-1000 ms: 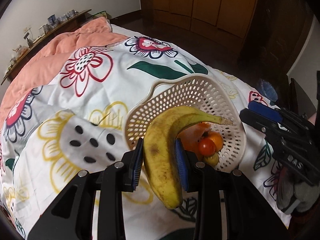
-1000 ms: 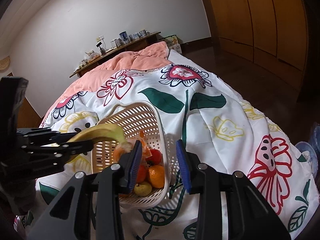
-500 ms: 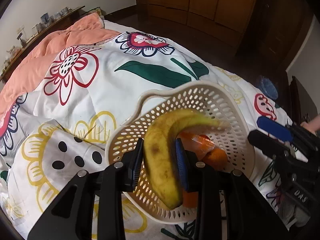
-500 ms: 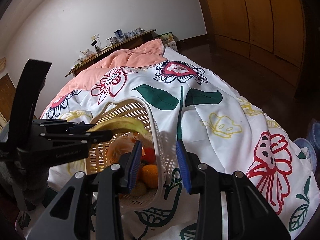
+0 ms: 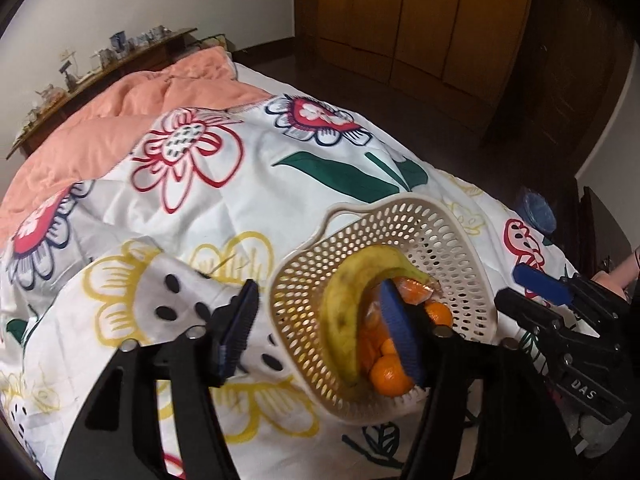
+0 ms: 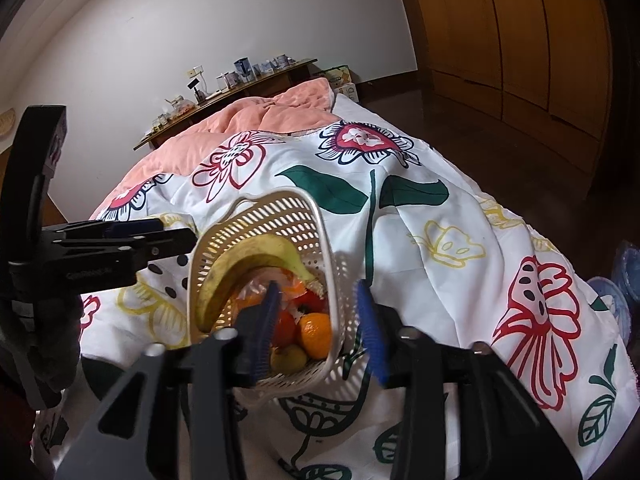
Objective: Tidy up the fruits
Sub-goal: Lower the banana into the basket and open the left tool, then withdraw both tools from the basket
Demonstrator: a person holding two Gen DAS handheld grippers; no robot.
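Observation:
A yellow banana lies curved inside the cream perforated basket on the bed, on top of oranges and a crinkled bag. My left gripper hovers over the basket's left side. Its jaws are opening and its pads are off the banana. My right gripper straddles the basket's near right wall. Its jaws are opening too, and neither pad presses on the wall.
The basket sits on a white floral quilt, with a peach blanket beyond it. A shelf of small items runs along the far wall. To the right are wooden wardrobe doors, dark floor and blue footwear.
My left gripper carried the banana over the basket, then opened and let it drop inside. My right gripper's jaws have spread away from the basket's rim.

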